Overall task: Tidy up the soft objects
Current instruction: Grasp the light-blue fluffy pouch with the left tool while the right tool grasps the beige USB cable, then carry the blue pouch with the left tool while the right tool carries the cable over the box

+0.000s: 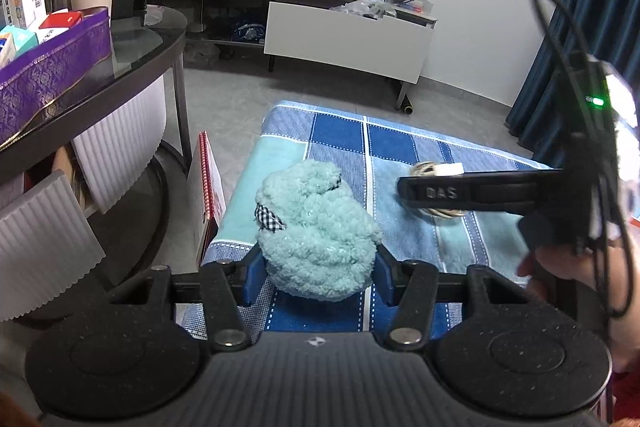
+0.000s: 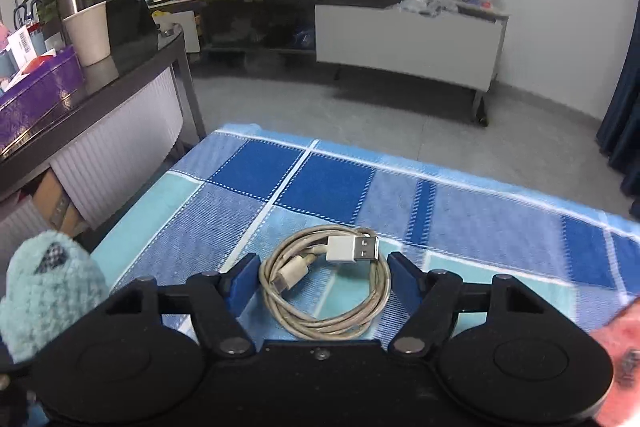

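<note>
A fluffy teal plush toy [image 1: 316,227] with a checked bow sits between the blue pads of my left gripper [image 1: 319,263], which is shut on it over the blue checked cloth [image 1: 340,135]. The same toy [image 2: 48,287] shows at the lower left of the right wrist view. A coiled beige USB cable [image 2: 320,323] lies flat on the cloth [image 2: 320,187]. My right gripper [image 2: 323,261] stands open around it, a pad on each side of the coil. In the left wrist view one right finger [image 1: 440,193] crosses over the cable [image 1: 424,169], hiding most of it.
A pink soft thing [image 2: 624,347] pokes in at the lower right. A red-edged flat box [image 1: 208,195] stands against the cloth's left edge. A dark glass table [image 1: 152,39] with a purple box [image 1: 52,67] is on the left. A white TV cabinet [image 1: 344,39] is behind.
</note>
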